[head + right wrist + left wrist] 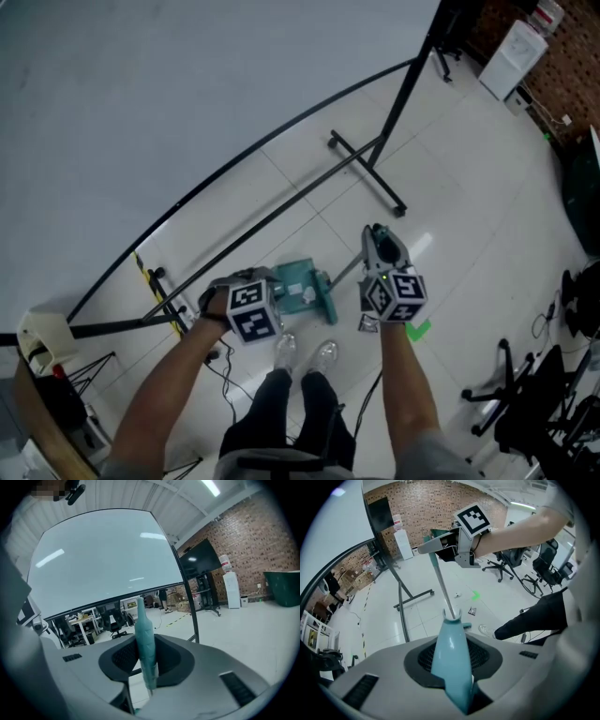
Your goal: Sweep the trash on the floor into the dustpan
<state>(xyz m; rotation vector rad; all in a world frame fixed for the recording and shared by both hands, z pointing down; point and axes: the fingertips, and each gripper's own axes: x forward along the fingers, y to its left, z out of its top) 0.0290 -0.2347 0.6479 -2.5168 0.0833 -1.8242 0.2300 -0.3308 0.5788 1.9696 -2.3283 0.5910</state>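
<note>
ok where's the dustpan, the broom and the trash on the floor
dustpan [298, 286], head view, on its teal body
broom [445, 594], left gripper view, midway along the metal shaft
trash [472, 611], left gripper view, middle of the dark wrapper

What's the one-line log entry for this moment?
left gripper: shut on dustpan handle | right gripper: shut on broom handle | trash: unswept, on floor

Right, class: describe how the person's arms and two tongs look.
Both the left tongs and right tongs are pale grey moulded shells with dark ribbed pads. Each carries a cube of black-and-white square markers. Bare forearms, grey short sleeves.
</note>
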